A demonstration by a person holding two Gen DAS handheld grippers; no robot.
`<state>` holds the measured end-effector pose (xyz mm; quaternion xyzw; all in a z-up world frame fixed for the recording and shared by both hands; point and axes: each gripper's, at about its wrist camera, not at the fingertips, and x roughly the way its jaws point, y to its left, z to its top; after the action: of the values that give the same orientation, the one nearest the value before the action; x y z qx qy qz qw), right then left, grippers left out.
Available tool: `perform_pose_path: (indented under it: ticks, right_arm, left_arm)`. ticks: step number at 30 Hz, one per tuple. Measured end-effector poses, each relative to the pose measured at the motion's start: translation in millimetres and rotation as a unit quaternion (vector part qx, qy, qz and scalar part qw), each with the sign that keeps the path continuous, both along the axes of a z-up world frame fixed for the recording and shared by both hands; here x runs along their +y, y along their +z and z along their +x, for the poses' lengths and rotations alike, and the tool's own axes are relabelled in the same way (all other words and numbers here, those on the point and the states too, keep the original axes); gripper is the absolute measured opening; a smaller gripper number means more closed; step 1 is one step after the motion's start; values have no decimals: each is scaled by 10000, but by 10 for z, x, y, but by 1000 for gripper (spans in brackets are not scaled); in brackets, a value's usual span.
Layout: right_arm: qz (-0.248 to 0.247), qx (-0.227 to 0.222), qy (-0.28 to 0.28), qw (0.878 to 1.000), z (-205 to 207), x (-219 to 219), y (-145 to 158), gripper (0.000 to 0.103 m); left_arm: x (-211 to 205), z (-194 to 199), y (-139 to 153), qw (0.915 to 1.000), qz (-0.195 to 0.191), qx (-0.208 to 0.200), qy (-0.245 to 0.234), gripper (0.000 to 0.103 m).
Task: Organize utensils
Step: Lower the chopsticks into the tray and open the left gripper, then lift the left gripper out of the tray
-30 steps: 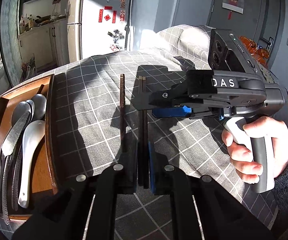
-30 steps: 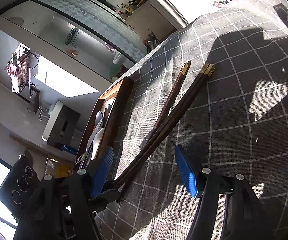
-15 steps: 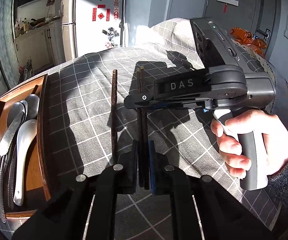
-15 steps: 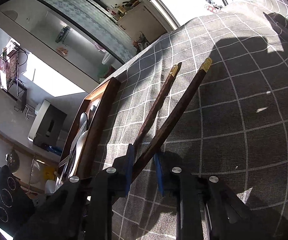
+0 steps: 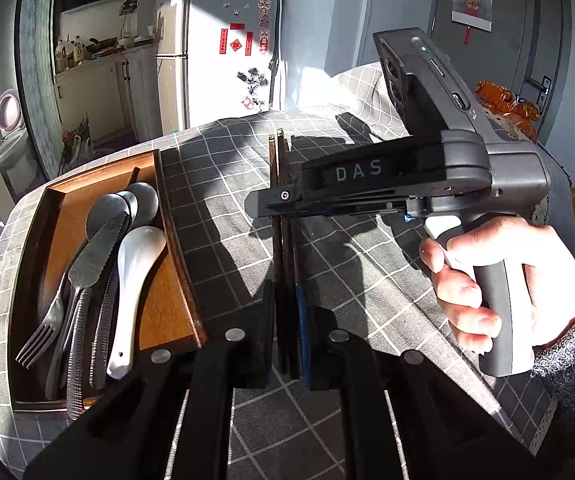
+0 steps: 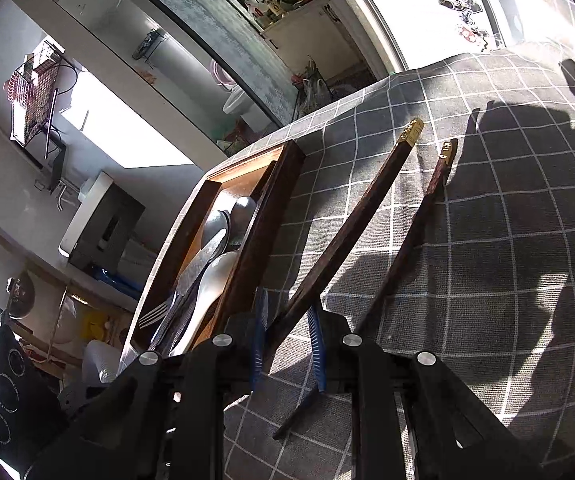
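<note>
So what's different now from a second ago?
The right tool has closed on the dark chopsticks, which the left tool was already pinching. Both tools have lifted them off the checked cloth, towards the wooden tray. One chopstick stays on the cloth. The tray's cutlery is unchanged.

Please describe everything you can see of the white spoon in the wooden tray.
The white spoon looks like glossy ceramic, a soup spoon with a deep bowl and a short, thick handle that has a small hole near its end. It lies flat in the wooden tray, bowl toward the far end, on the side nearest the tablecloth. It rests against the metal knife and spoons beside it.
</note>
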<state>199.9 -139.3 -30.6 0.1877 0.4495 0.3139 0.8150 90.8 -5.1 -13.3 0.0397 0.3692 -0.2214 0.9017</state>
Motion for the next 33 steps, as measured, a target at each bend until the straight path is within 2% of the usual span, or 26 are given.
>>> perform_pose_path:
  ticks: [6, 11, 19, 21, 24, 25, 26, 31, 33]
  right_arm:
    - [-45, -48, 453, 9990, 148, 701, 94, 20]
    - [-105, 74, 725, 9973, 297, 1173, 43, 20]
    - [-332, 118, 882, 9955, 359, 1627, -12, 24]
    - [-327, 102, 890, 9954, 323, 1623, 4, 28]
    - [-287, 1, 900, 9955, 229, 1531, 71, 48]
    - [-273, -38, 877, 9958, 194, 1483, 100, 58]
    - [-221, -48, 888, 9958, 166, 1429, 124, 61]
    - [-18, -199, 824, 9964, 11, 1051, 238, 63]
    - [79, -172, 711, 9973, -21, 844, 229, 63]
  left_arm:
    - [496, -16, 65, 9986, 135, -105, 510, 12]
    - [827, 11, 66, 9953, 274, -99, 919, 12]
    - [1119, 48, 27, 9885, 256, -28, 1492, 12]
    - [1109, 65, 20, 9878, 313, -16, 1528, 12]
    - [1101, 117, -10, 9869, 356, 14, 1574, 12]
    - [1101, 124, -28, 9865, 377, 23, 1595, 12]
    - [1100, 111, -58, 9861, 394, 40, 1613, 12]
    - [1094, 120, -131, 9848, 441, 93, 1678, 13]
    - [1092, 107, -137, 9836, 538, -5, 1722, 33]
